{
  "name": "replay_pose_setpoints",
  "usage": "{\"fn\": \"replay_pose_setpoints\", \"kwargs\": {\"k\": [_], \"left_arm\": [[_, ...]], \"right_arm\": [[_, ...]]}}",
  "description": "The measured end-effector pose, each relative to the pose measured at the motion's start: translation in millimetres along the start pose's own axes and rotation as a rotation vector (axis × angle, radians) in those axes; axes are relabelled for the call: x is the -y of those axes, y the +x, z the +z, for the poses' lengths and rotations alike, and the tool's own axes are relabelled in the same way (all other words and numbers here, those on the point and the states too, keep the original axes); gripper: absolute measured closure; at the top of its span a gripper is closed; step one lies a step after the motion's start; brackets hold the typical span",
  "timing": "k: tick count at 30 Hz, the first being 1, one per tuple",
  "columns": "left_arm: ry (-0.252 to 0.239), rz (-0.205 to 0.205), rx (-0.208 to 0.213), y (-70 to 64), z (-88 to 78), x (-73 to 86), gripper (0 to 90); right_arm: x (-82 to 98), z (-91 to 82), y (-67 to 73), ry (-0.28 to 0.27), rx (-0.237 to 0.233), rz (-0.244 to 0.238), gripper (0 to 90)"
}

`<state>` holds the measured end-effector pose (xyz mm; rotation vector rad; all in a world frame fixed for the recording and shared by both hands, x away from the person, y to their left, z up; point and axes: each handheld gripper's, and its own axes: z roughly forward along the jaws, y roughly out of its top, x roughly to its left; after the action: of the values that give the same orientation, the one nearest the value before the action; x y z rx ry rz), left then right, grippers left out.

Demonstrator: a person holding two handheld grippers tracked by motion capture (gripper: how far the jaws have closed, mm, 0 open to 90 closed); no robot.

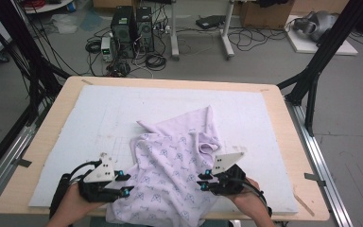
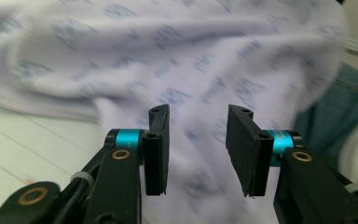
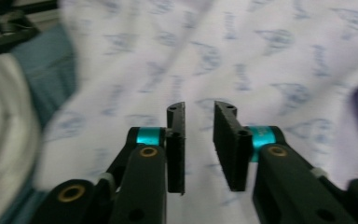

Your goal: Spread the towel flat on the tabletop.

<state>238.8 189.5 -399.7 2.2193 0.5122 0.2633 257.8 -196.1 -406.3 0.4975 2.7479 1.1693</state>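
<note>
A pale lilac garment (image 1: 172,165) with a small blue print lies crumpled on the white mat (image 1: 99,113), its lower part hanging over the near table edge. My left gripper (image 1: 125,183) sits at the cloth's left edge, jaws open and pointing right. The left gripper view shows those open jaws (image 2: 197,147) just short of the printed cloth (image 2: 186,60), nothing between them. My right gripper (image 1: 202,181) is at the cloth's right side, pointing left. In the right gripper view its jaws (image 3: 199,147) stand a little apart over the cloth (image 3: 242,56), gripping nothing.
The mat covers most of a wooden table (image 1: 42,137). Black frame poles (image 1: 321,56) stand at both sides. Computers (image 1: 132,28) and cables lie on the floor beyond the far edge. A person's teal clothing (image 2: 335,112) shows past the cloth.
</note>
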Motion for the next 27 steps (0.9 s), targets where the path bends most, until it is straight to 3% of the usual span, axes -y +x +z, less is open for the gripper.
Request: {"fn": "replay_pose_setpoints", "kwargs": {"k": [3,6,8,9,11,16,21,24,27], "left_arm": [[0.01,-0.019,-0.034,18.7,17.6,-2.3,59.0],[0.065,-0.051,-0.001,30.9,39.3,0.3,58.9],[0.113,-0.041,0.022,32.5,48.9,2.3,68.9],[0.119,-0.016,0.024,31.4,52.5,2.9,74.1],[0.128,-0.012,0.024,30.5,51.9,1.6,84.2],[0.12,-0.009,0.009,22.8,37.4,5.5,86.3],[0.099,-0.02,-0.013,10.2,10.6,20.2,86.4],[0.082,-0.033,-0.001,0.6,-6.6,27.2,86.4],[0.059,-0.021,0.025,-8.4,-21.7,26.5,86.0]], "right_arm": [[1.8,13.1,-14.0,0.026,0.029,0.003,69.9],[4.1,27.7,-21.2,0.08,0.031,0.011,71.9],[5.3,34.2,-20.7,0.101,0.029,-0.006,78.4],[5.6,34.2,-20.6,0.092,0.024,-0.001,83.2],[7.3,34.1,-18.7,0.082,0.013,0.005,87.3],[11.2,30.2,-13.7,0.058,-0.021,0.012,88.6],[11.8,15.6,3.2,0.016,-0.039,0.007,88.6],[13.7,5.6,15.1,0.008,-0.06,0.005,88.6],[14.8,-3.6,24.8,-0.007,-0.092,-0.008,87.9]]}}
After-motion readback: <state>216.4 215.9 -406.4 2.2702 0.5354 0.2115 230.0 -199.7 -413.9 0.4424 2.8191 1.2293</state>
